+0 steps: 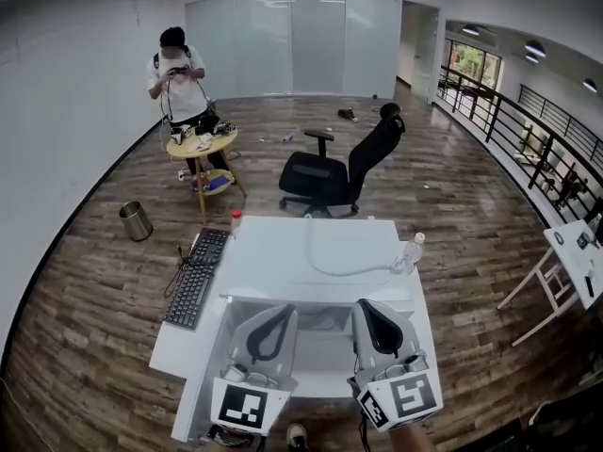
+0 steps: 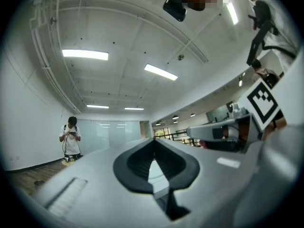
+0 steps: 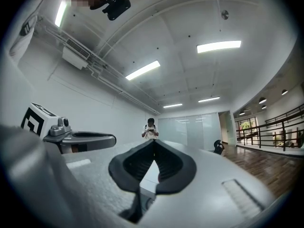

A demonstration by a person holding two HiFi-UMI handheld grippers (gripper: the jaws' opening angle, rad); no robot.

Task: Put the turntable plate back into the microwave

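Both tongs are clenched and empty: left gripper (image 1: 279,311) and right gripper (image 1: 367,307) have their pad tips meeting with nothing between, and both gripper views confirm it (left gripper (image 2: 153,146), right gripper (image 3: 153,148)). I can't find the turntable plate or the microwave in any view. The head view gives me only the white desk (image 1: 311,252), with a keyboard (image 1: 196,276) at its left, a clear bottle (image 1: 411,250) at its right edge and a white cable (image 1: 339,269) looping across the top. Biggest risk as I judge it is that I start reaching before I've located the plate. Both gripper cameras are tipped up at ceiling and far wall, so they give me nothing on the work surface. I'd be steering on the head view alone, where the grippers cover the near part of the desk. Second, the jaws need opening before any approach; going in shut would just shove a plate around. Third, a glass plate is likely slick and thin at the rim, so a one-sided pinch could let it tilt and slip. I'd use both grippers. Also watch the bottle and cable: a sideways sweep of the right gripper could tip one or snag the other. The office chair (image 1: 344,163) and the person (image 1: 181,78) are well apart, no concern.
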